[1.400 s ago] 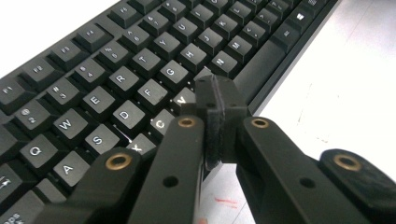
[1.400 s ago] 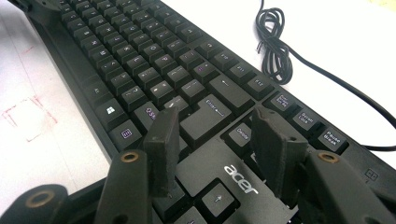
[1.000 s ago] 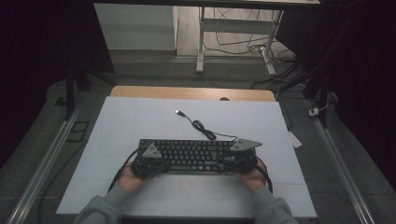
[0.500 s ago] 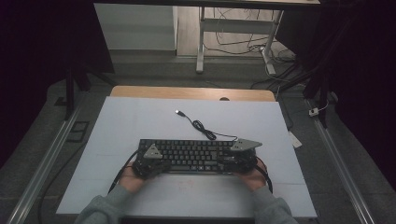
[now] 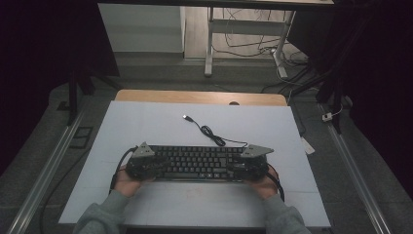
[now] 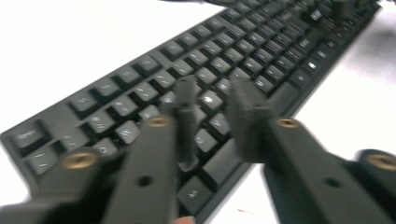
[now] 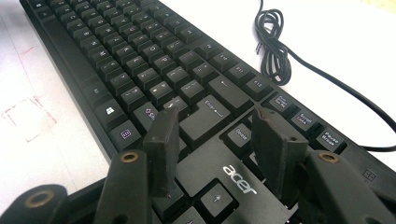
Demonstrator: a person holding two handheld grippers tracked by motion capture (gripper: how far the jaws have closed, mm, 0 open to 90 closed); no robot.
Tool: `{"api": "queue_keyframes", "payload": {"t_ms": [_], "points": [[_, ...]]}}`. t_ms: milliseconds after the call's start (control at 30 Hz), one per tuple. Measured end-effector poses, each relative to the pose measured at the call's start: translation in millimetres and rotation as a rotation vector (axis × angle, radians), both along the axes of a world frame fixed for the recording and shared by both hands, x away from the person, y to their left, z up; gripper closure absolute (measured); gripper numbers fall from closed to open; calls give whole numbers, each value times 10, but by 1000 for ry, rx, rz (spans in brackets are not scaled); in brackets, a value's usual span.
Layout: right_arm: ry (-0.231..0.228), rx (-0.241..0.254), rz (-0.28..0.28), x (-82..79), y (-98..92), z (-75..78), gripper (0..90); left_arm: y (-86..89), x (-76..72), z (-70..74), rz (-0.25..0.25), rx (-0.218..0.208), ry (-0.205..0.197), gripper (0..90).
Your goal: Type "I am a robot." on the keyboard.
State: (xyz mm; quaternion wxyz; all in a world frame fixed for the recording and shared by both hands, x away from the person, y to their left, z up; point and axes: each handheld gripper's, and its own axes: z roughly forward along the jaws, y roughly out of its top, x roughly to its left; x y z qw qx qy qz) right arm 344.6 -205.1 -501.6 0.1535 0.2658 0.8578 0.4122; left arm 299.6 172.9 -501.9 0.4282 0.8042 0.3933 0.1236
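Observation:
A black keyboard point(image 5: 199, 163) lies flat near the front of the white table point(image 5: 146, 126), and its cable point(image 5: 209, 131) runs back to a USB plug point(image 5: 186, 117). My left gripper point(image 5: 146, 165) is over the keyboard's left end. In the left gripper view the gripper point(image 6: 214, 88) is blurred above the keys point(image 6: 140, 93). Its jaws have just been opening and hold nothing. My right gripper point(image 5: 246, 165) is over the right end. In the right gripper view its jaws point(image 7: 217, 114) stand apart above the Enter key point(image 7: 205, 119), gripping nothing. The coiled cable point(image 7: 275, 51) lies beyond.
A wooden desk edge point(image 5: 199, 96) borders the white surface at the back. Metal rails point(image 5: 44, 175) run along both sides of the table. Desk legs and loose cords point(image 5: 243, 44) stand on the floor behind. A small white tag point(image 5: 308, 145) lies at the table's right edge.
My left gripper has shifted a little to the left at the keyboard's left end. The keyboard, its cable and my right gripper have stayed where they were.

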Motion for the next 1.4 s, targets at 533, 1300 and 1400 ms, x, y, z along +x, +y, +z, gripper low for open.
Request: {"api": "queue_keyframes", "payload": {"t_ms": [533, 1300, 1400], "points": [[-3, -1, 1, 5, -2, -6, 513, 206, 70, -14, 105, 8, 15, 393], [-4, -3, 0, 6, -2, -7, 512, 285, 84, 4, 137, 8, 16, 346], [-4, -4, 0, 6, -2, -5, 511, 297, 83, 12, 137, 9, 9, 356]]}}
